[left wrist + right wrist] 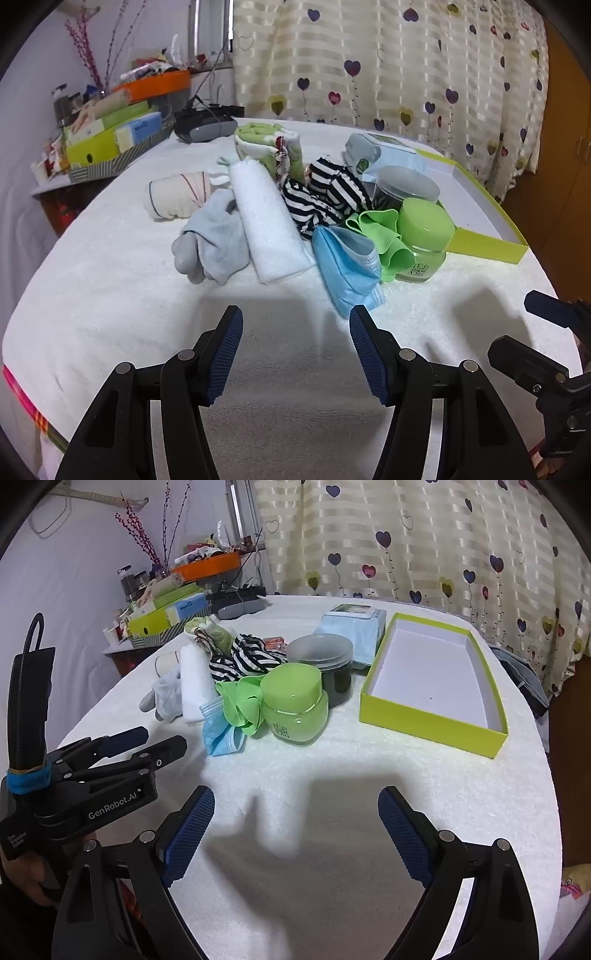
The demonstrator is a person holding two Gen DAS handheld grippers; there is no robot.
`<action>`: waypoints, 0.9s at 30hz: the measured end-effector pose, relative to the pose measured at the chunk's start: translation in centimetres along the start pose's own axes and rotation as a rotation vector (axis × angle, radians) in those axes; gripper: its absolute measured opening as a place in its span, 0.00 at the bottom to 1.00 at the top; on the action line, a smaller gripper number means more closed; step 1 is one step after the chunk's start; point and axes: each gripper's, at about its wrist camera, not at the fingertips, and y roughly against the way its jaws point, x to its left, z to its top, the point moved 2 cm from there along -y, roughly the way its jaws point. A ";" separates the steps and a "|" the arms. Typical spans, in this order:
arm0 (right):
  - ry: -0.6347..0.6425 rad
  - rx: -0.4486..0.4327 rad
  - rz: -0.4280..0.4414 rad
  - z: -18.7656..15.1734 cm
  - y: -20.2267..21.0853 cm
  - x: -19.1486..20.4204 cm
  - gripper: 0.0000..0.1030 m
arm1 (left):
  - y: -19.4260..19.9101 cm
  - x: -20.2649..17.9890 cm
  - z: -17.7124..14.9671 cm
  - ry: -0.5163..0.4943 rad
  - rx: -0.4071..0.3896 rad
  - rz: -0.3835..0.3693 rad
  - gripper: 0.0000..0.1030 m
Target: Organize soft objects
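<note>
A heap of soft things lies mid-table: a blue face mask, a white folded towel, a grey-blue sock, striped cloth, a green cloth, a rolled cream sock and a green patterned roll. My left gripper hangs open just short of the mask, nothing between its fingers. My right gripper stands open over bare table in front of the green jar. An empty yellow-green box lies to the right.
A dark jar with a grey lid and a pale blue packet stand behind the green jar. A cluttered side table with boxes and an orange tray is at the back left. A heart-print curtain hangs behind.
</note>
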 end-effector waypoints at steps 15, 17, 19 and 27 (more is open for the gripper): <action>0.004 -0.014 0.025 -0.1 0.4 -0.3 0.88 | 0.6 -0.3 -0.8 0.000 0.006 0.017 0.58; 0.002 -0.019 0.039 -0.2 0.4 -0.5 0.88 | 0.9 -0.3 -0.9 0.003 0.006 0.031 0.58; 0.005 -0.022 0.049 -0.3 0.5 -0.5 0.88 | 1.4 -0.4 -1.0 0.008 0.004 0.042 0.58; 0.011 -0.033 0.099 -0.6 1.3 -1.5 0.88 | 3.2 -1.9 -0.7 0.020 -0.009 0.084 0.58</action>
